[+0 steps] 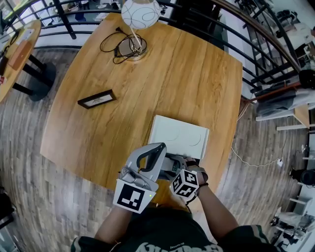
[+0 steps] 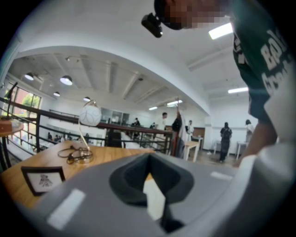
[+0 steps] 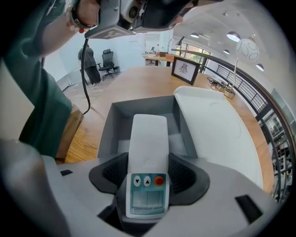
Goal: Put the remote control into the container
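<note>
right gripper view: remote (image 3: 148, 143) above the open container (image 3: 138, 109).
right gripper (image 3: 149, 172) jaws clamp the remote's sides, its far end over the grey container; left gripper (image 2: 150, 185) jaws sit nearly together on a white sliver, seemingly the lid (image 3: 217, 129) edge.

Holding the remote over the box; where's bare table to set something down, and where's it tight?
Biggest bare patch of table: middle and right, bordered by lamp with cord, picture frame and the open lid of the container. Narrower patch left of it. Crowded: near edge, where left hand-held gripper and right hand-held gripper, holding the remote control, meet.
</note>
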Action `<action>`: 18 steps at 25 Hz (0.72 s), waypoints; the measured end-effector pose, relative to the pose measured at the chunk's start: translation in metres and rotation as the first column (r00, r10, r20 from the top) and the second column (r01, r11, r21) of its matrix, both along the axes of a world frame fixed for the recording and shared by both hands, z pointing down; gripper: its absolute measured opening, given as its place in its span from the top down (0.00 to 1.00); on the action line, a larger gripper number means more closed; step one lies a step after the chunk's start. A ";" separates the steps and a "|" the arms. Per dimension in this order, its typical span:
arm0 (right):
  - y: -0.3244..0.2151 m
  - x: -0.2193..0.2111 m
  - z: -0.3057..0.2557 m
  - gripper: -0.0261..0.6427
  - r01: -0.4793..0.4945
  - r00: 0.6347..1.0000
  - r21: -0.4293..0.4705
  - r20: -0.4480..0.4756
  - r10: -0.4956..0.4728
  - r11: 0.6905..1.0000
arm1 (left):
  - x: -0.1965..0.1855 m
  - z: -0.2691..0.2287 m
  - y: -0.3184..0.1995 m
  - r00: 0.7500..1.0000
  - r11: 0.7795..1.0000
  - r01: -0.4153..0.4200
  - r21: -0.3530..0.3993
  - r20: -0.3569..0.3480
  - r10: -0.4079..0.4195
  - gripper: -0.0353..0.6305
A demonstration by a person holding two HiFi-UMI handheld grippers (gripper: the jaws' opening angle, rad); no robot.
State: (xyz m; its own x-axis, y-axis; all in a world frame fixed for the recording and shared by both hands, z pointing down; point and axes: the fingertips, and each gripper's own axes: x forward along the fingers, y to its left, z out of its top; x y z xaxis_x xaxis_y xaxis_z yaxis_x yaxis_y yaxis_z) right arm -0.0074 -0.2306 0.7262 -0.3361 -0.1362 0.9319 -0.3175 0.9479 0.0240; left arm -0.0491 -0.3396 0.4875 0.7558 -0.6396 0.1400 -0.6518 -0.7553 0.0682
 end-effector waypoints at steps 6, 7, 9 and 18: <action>0.004 -0.002 0.009 0.54 0.013 1.000 -0.009 -0.022 -0.014 1.000 | 0.001 0.002 0.001 1.000 1.000 -0.015 -0.008 -0.003 0.015 0.95; 0.004 -0.002 0.009 0.54 0.015 1.000 -0.008 -0.026 -0.015 1.000 | 0.002 0.002 0.002 1.000 1.000 -0.018 -0.007 -0.004 0.018 0.95; 0.004 -0.002 0.010 0.54 0.021 0.999 -0.005 -0.039 -0.021 1.000 | 0.002 0.003 0.001 1.000 1.000 -0.021 -0.006 -0.004 0.021 0.95; 0.004 -0.003 0.016 0.54 0.041 0.990 -0.049 -0.130 -0.047 0.998 | 0.004 0.004 0.002 0.999 0.999 -0.030 -0.016 -0.018 0.030 0.95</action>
